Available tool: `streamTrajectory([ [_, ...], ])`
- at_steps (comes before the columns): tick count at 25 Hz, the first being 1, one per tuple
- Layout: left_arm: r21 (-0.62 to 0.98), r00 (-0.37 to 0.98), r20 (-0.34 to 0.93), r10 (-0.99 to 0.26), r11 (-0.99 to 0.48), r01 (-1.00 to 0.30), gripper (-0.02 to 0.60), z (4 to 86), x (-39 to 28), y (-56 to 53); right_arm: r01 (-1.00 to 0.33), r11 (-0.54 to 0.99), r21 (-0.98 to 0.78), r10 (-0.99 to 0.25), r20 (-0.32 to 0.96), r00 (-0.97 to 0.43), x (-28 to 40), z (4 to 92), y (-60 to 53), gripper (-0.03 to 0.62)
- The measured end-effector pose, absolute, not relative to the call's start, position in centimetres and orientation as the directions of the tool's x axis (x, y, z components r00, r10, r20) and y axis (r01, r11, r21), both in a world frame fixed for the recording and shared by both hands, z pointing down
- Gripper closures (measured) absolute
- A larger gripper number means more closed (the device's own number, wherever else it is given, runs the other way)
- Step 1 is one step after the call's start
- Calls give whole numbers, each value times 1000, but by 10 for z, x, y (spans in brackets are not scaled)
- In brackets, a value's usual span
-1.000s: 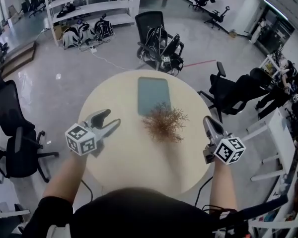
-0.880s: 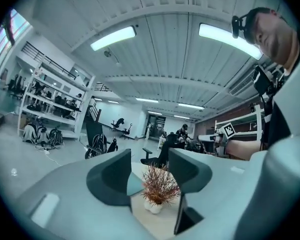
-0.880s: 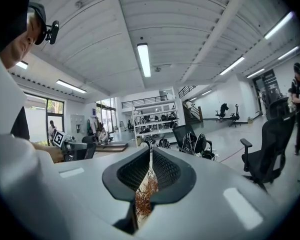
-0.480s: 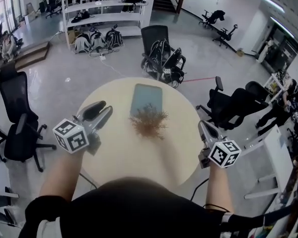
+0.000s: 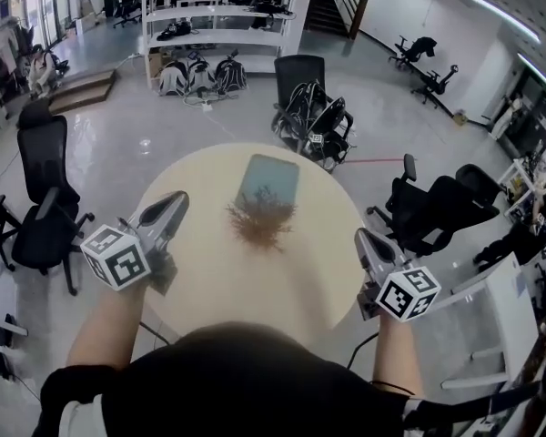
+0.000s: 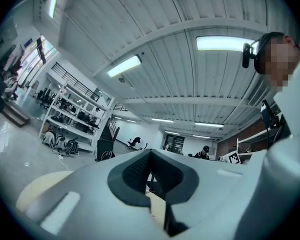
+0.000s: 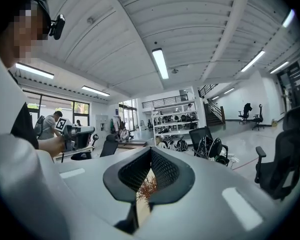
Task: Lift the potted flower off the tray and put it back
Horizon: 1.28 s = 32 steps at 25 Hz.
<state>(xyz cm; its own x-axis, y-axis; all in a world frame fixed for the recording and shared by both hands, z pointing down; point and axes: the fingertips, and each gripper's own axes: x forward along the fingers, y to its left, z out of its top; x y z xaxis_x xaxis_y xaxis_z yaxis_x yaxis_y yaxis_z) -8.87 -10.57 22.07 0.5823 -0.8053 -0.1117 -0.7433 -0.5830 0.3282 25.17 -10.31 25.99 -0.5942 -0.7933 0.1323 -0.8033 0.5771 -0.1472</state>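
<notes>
The potted flower (image 5: 259,221), a brown twiggy tuft, stands on the round beige table (image 5: 255,285) at the near end of the grey-green tray (image 5: 271,173); whether its pot rests on the tray I cannot tell. My left gripper (image 5: 171,209) hovers off the table's left edge, well clear of the flower. Its jaws have just closed and hold nothing, as the left gripper view (image 6: 151,176) confirms. My right gripper (image 5: 363,241) hangs at the table's right edge, shut and empty. Through its thin slit (image 7: 146,176) the flower (image 7: 149,186) shows far ahead.
Black office chairs stand round the table: one behind it (image 5: 308,107), one to the left (image 5: 44,198), one to the right (image 5: 437,206). White shelving (image 5: 223,12) with bags lines the back of the room.
Both grippers have pulled back toward me and risen, away from the flower. The left jaws, apart a second ago, have come together. The flower stays by the tray.
</notes>
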Motion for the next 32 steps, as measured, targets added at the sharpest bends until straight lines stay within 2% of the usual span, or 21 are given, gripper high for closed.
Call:
streamTrajectory([
  [19, 281, 644, -93, -759, -641, -715, 580, 222, -114, -119, -827, 541, -152, -824, 101, -558, 218, 264, -112, 579],
  [23, 249, 673, -58, -738, -663, -706, 529, 239, -108, -129, -829, 538, -153, -824, 114, -556, 219, 265, -114, 579],
  [32, 155, 776, 84, -625, -761, -629, 337, 300, -80, -162, -840, 515, -172, -832, 133, -538, 227, 279, -126, 579],
])
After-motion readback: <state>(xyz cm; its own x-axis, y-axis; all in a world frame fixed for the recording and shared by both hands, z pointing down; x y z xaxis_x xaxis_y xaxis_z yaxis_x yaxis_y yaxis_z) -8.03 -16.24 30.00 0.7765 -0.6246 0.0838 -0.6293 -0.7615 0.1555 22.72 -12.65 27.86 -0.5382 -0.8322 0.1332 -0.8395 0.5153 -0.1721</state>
